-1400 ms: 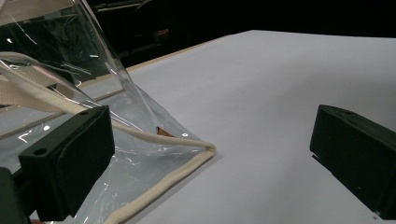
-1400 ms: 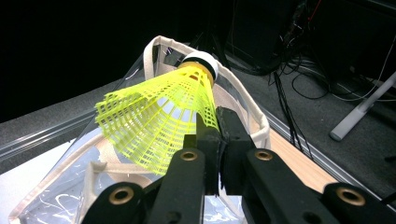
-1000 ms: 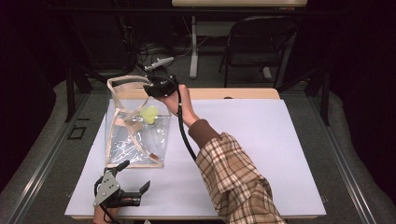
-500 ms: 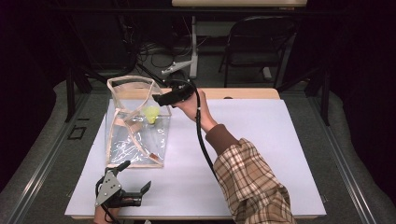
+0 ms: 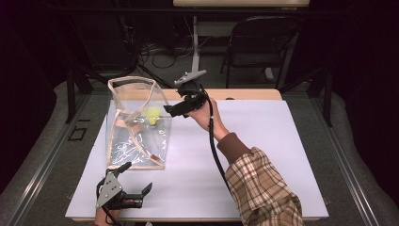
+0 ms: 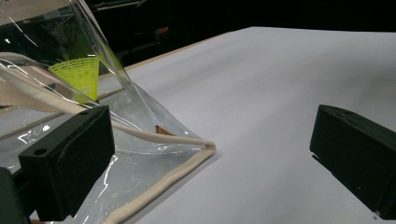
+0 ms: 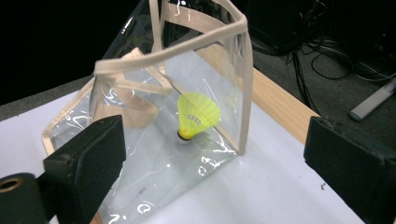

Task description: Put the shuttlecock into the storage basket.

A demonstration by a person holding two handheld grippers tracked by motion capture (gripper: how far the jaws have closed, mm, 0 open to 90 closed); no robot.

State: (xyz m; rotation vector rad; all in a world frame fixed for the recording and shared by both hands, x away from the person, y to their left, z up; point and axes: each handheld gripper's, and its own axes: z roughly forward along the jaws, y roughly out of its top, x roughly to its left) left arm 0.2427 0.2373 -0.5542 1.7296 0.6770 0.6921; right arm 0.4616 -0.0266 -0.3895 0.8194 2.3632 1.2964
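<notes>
One yellow shuttlecock (image 7: 198,115) — cork down, skirt up — inside clear bag (image 7: 140,140).

Left gripper (image 6: 212,158) has its jaws spread wide over the white table (image 6: 280,84), nothing between them. The clear plastic bag (image 6: 140,116) with cream fabric trim (image 6: 173,175) lies just beside the left jaw, its corner poking into the gap. A yellow shuttlecock (image 6: 81,74) sits inside the bag, toward the table's far edge.
</notes>
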